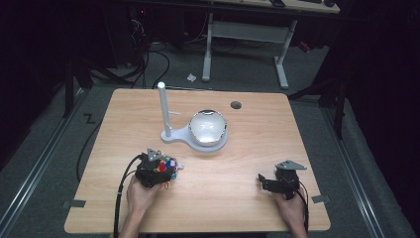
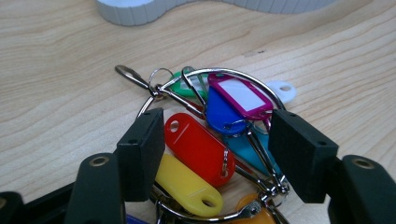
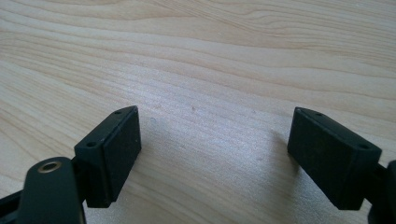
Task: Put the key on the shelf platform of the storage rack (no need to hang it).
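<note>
Key tags (image 2: 210, 140) lie between the parted left tongs (image 2: 219, 149); right tongs (image 3: 210, 154) gape, low over the table (image 3: 210, 56).

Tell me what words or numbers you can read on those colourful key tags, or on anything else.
No words, numbers or signs can be read anywhere.
Purple key tag: its white label window is blank.
Red key tag, yellow key tag, blue key tag: plain plastic, nothing written.
White stand and shiny bowl: no marking visible.
Left hand-held gripper and right hand-held gripper: no brand or label visible.
</note>
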{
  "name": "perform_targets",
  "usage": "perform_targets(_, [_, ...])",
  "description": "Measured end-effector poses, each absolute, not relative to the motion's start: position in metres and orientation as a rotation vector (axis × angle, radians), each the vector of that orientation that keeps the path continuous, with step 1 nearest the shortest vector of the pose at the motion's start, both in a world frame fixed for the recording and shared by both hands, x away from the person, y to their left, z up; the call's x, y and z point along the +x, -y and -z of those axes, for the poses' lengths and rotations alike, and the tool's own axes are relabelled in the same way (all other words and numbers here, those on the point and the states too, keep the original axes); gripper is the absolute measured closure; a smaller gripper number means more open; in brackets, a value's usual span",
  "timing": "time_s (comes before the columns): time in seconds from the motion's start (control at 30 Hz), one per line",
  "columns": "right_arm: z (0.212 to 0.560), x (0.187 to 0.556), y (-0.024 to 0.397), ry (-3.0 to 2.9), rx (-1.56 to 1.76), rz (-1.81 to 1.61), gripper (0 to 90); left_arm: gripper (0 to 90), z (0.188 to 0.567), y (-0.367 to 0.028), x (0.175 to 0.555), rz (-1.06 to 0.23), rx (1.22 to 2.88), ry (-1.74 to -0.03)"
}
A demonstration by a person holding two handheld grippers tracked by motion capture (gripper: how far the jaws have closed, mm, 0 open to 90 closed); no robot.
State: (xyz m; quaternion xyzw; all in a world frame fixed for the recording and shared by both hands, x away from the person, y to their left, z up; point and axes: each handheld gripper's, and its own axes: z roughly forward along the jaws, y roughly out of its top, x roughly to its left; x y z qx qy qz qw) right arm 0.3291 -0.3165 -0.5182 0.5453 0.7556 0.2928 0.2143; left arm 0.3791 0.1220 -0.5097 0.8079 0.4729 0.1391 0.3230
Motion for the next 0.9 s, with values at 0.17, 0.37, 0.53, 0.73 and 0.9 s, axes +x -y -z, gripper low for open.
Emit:
perform_targets(0.17, [0.5182, 0.3291, 0.3165, -2.096, 1.512, -0.813, 17.5, 40.5, 0.5150, -0.1211, 0.3837, -0.327, 2.116, -1.244])
perform_targets(0.37, [0.5182, 0.3291, 0.3165, -2.096, 1.513, -0.812, 17.5, 58.4, 0.5146, -0.1199, 0.3836, -0.304, 2.095, -1.235])
perform_targets(0.53, [0.5182, 0.3291, 0.3166, -2.098, 1.509, -0.813, 17.4, 69.6, 0.5141, -0.1224, 0.3847, -0.309, 2.088, -1.234])
perform_targets(0.73, [0.5183, 0.3290, 0.3167, -2.098, 1.508, -0.813, 17.4, 80.2, 0.5128, -0.1225, 0.3826, -0.321, 2.112, -1.221])
perform_targets(0.9, [0.5182, 0.3291, 0.3167, -2.098, 1.508, -0.813, 17.4, 81.2, 0.5113, -0.1239, 0.3820, -0.318, 2.107, -1.213])
